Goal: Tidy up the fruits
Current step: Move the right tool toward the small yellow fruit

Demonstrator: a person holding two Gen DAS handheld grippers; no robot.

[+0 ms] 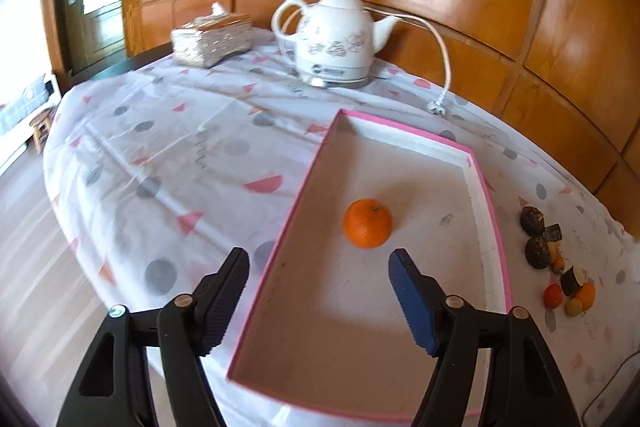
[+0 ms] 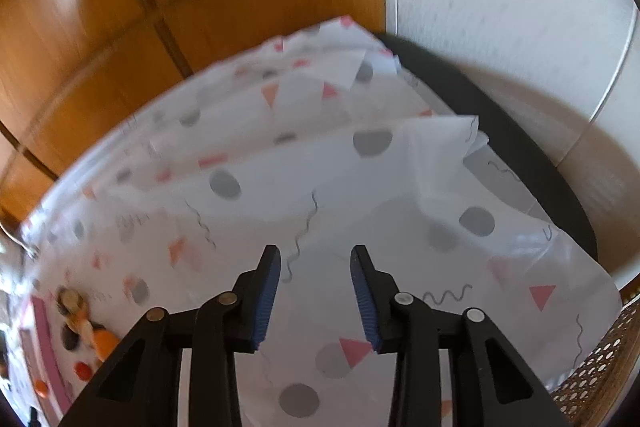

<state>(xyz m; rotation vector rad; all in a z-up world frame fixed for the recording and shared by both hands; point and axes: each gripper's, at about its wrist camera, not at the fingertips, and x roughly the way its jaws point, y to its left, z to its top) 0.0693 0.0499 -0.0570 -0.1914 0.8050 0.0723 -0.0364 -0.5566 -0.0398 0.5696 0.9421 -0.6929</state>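
Jaws on the left gripper are spread wide with nothing between them, hanging over the near end of the pink-edged tray. Just past them, around 12 o'clock, one orange sits alone on the tray floor, not touching either wall.

Right gripper has its jaws parted too, narrower gap, also holding nothing. It's pointed at bare patterned tablecloth, away from anything useful.

Off at 3 o'clock from the tray in the left view, a little pile of loose fruits lies on the desk just beside the pink rim: a few dark ones, some small orange and red ones. They show up in the right view too, down at 8 o'clock. A few look cut or odd-shaped, too small to say what they are.

Further back at 12 o'clock there's a white kettle and a tissue box, both well clear of the tray.

So my read: one fruit in, the whole pile left to go. Early days. The right gripper looks like the natural one to grab from that pile.
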